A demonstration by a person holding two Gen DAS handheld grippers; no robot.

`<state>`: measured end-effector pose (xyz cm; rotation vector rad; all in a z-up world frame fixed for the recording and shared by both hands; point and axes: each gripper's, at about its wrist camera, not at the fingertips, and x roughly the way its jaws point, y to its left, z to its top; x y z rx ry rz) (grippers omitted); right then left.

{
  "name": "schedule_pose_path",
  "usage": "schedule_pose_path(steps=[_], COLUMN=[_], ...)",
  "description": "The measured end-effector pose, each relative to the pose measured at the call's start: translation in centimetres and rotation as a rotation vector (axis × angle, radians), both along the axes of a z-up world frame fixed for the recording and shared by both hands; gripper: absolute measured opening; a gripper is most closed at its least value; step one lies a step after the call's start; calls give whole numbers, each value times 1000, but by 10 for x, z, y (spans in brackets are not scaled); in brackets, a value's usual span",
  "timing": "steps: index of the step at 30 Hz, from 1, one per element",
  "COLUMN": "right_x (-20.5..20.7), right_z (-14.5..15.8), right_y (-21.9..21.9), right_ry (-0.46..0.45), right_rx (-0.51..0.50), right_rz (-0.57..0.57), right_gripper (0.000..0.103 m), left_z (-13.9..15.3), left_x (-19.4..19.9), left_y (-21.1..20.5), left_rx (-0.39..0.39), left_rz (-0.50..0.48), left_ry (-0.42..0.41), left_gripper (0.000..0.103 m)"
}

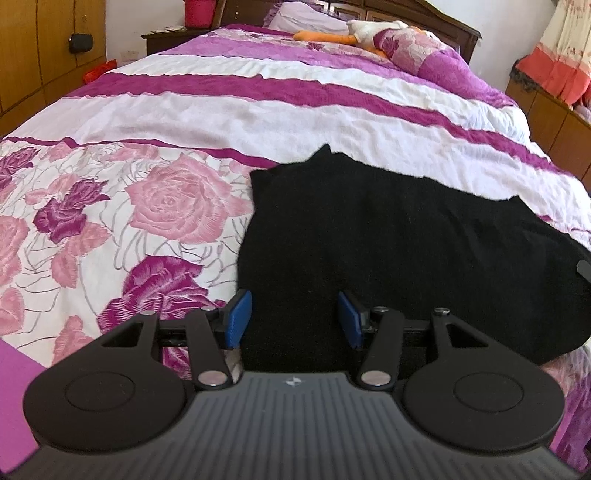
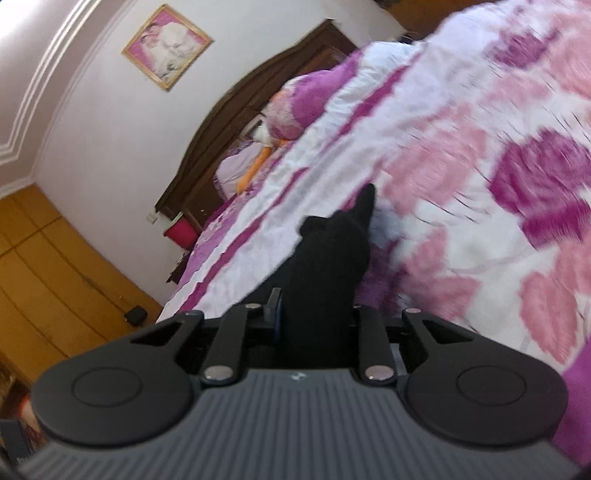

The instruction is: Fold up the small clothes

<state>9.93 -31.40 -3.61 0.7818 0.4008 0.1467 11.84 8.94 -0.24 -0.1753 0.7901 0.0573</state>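
A small black knitted garment (image 1: 388,243) lies on the floral bedspread (image 1: 155,199), right of centre in the left wrist view. My left gripper (image 1: 295,317) is open, its blue pads (image 1: 240,319) wide apart over the garment's near edge. In the right wrist view, my right gripper (image 2: 314,314) is shut on a bunched part of the black garment (image 2: 328,254), held up off the bed. That view is tilted and blurred by motion. A dark tip at the garment's far right (image 1: 584,271) may be the right gripper.
The bed has purple and white stripes (image 1: 295,92) further up, with pillows and a plush duck (image 1: 369,33) at the wooden headboard. A nightstand with a red bin (image 1: 199,13) stands at the left, wooden cupboards (image 1: 37,55) beyond, a low cabinet (image 1: 554,114) at the right.
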Motion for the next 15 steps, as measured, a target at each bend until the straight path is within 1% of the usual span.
schedule_pose_path(steps=[3,7,10,15], right_x=[4,12,18,28], right_z=[17,41,59,89], right_y=[9,29,53,107], right_ry=[-23,-61,-95,-176], right_rx=[-40,-126,-213,-363], right_rz=[26,74,123,237], right_gripper=[24,23,22,21], left_z=[5,8,11,14], left_x=[-4,-7,-10,-20], left_y=[8,19,30,50], left_rx=[-4,4,5,4], left_rz=[8,29,43,81], left_ry=[-8,-12,-17,-40], left_gripper=[58,58,58,58])
